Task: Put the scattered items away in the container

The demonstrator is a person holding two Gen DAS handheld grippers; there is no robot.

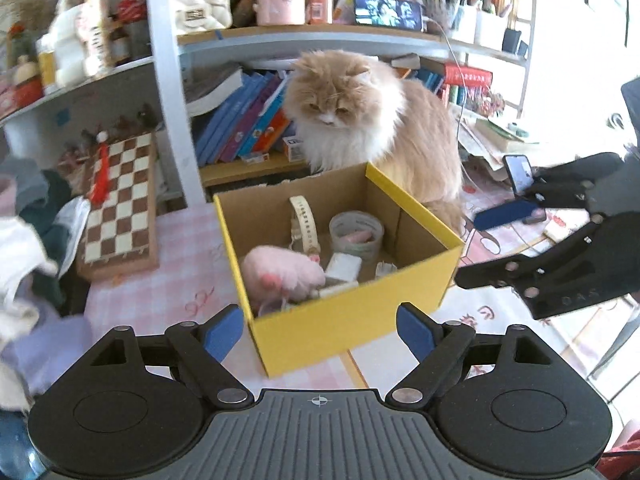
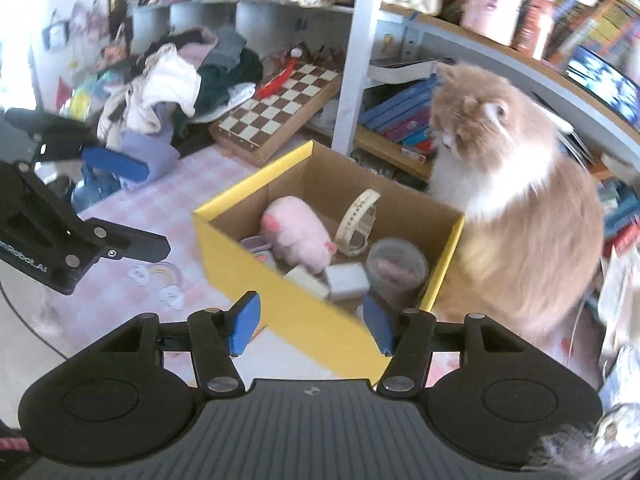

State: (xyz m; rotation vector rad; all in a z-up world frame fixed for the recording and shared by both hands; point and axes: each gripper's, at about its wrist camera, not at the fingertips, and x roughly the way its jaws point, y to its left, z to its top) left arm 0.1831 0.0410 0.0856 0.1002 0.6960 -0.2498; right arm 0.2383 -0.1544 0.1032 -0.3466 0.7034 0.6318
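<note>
A yellow cardboard box [image 1: 352, 324] [image 2: 304, 312] stands on the pink checked tablecloth. Inside lie a pink plush toy [image 1: 280, 272] [image 2: 296, 232], a cream watch [image 1: 304, 220] [image 2: 358, 216], a roll of tape [image 1: 356, 232] [image 2: 396, 266] and small white blocks [image 1: 342, 266] [image 2: 346, 280]. My left gripper [image 1: 320, 334] hangs open and empty above the box's near wall; it also shows at the left of the right wrist view [image 2: 132, 204]. My right gripper [image 2: 310, 320] is open with nothing between its blue pads, over the box's near corner. In the left wrist view that right gripper [image 1: 484, 248] sits right of the box.
A fluffy cream cat [image 1: 372, 116] [image 2: 516, 196] sits right behind the box, looking in. A chessboard [image 1: 120, 208] [image 2: 280, 104] and a heap of clothes [image 2: 172, 76] lie at the left. Bookshelves [image 1: 248, 120] rise behind. A phone [image 1: 518, 172] and small items lie at the right.
</note>
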